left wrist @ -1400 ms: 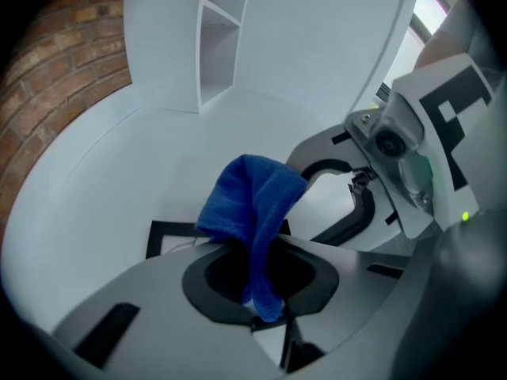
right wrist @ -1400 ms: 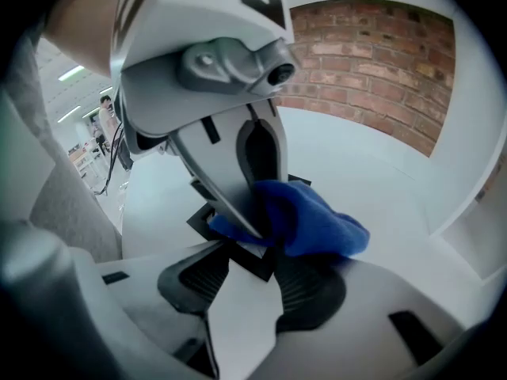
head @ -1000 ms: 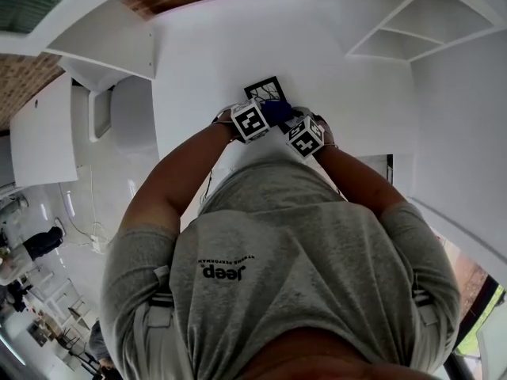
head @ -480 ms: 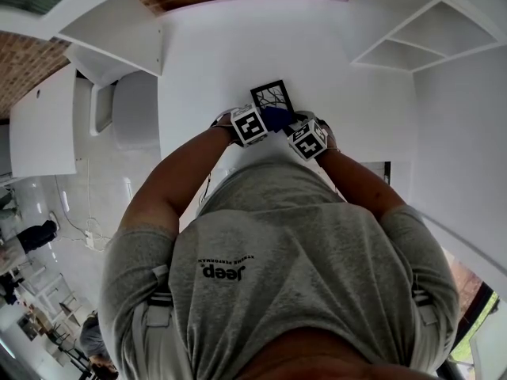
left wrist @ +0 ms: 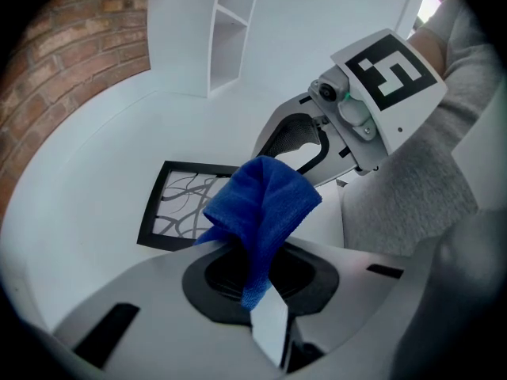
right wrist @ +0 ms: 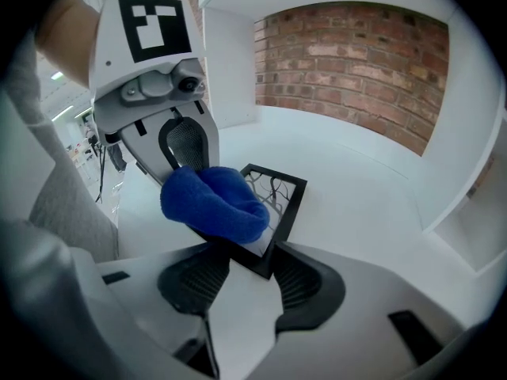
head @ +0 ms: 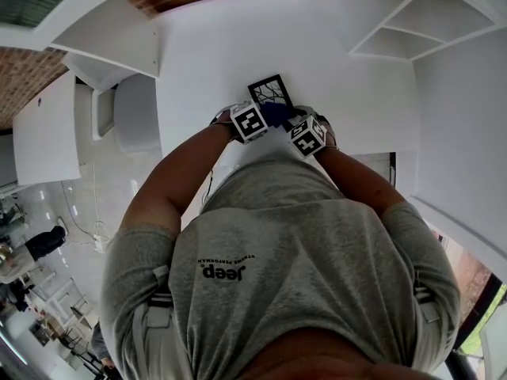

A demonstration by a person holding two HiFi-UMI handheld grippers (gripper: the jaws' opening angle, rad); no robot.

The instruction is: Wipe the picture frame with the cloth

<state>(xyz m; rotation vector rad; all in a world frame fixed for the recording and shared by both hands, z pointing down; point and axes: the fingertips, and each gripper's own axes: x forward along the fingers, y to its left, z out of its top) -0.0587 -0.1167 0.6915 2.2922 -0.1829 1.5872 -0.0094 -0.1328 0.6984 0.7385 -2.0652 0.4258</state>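
A black picture frame [head: 270, 92] with a branch drawing lies on the white table. My right gripper [right wrist: 252, 269] is shut on the frame's near corner [right wrist: 261, 253], and the frame [right wrist: 279, 199] stretches away from the jaws. My left gripper [left wrist: 252, 279] is shut on a blue cloth [left wrist: 263, 206], which bunches up over the frame [left wrist: 181, 204]. In the right gripper view the cloth [right wrist: 215, 203] rests on the frame's left part, with the left gripper's body [right wrist: 158, 93] behind it. The head view shows both grippers [head: 277, 125] close together at the frame's near edge, the cloth [head: 276, 114] between them.
The white table [head: 206, 62] spreads around the frame. White shelf units [head: 412, 22] stand at the right, a brick wall [right wrist: 356, 62] runs behind the table. A white chair [head: 131, 113] stands at the left edge. The person's torso fills the lower head view.
The grippers, cloth and frame stay at nearly the same spot; only the head camera has shifted slightly, so the frame sits a little differently in view.
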